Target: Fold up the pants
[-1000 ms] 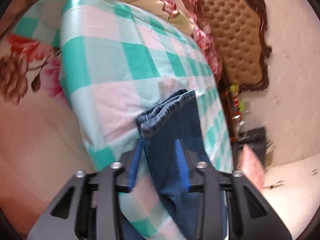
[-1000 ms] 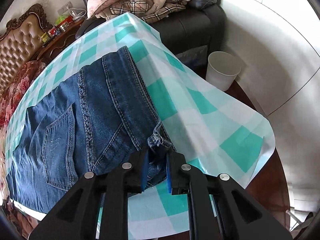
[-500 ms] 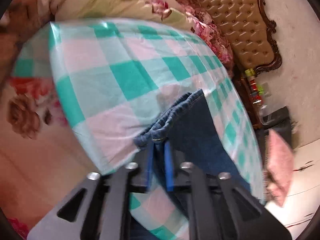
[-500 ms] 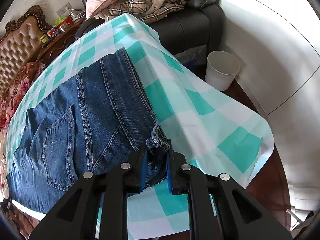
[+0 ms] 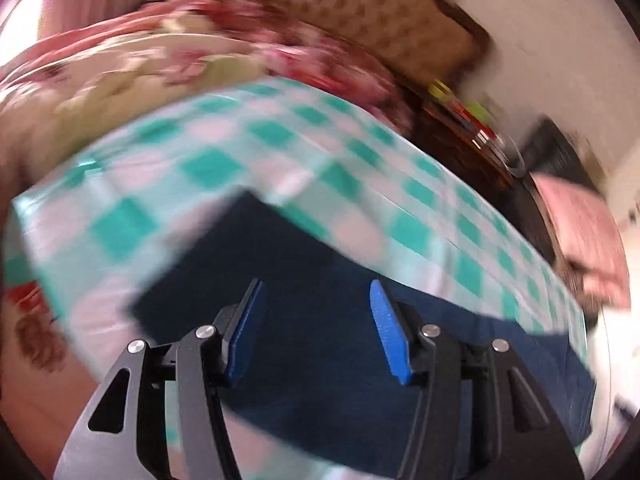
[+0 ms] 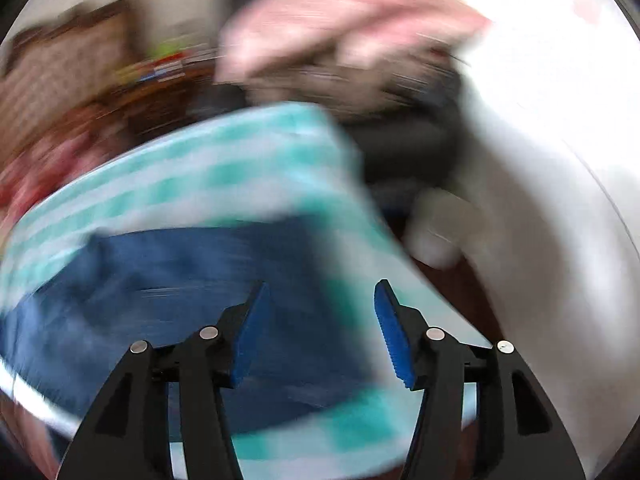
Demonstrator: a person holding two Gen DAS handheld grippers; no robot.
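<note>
Blue denim pants (image 5: 312, 280) lie flat on a table under a teal-and-white checked cloth (image 5: 224, 160). My left gripper (image 5: 316, 300) hangs above the leg end of the pants, its jaws opening, with nothing between the blue pads. In the right wrist view the pants (image 6: 160, 280) spread to the left on the checked cloth (image 6: 240, 152). Above their waist end my right gripper (image 6: 320, 300) has its jaws opening too, with nothing pinched. Both views are heavily blurred.
A floral bedspread (image 5: 160, 48) and a tufted headboard (image 5: 360, 12) lie beyond the table. A pink cushion (image 6: 340, 20) sits on a dark sofa (image 6: 408, 140). A white bin (image 6: 440, 232) stands on the floor at the right.
Both grippers have let go of the pants edges, opened and lifted away. The left view has rolled, so the pants now run across the frame.
</note>
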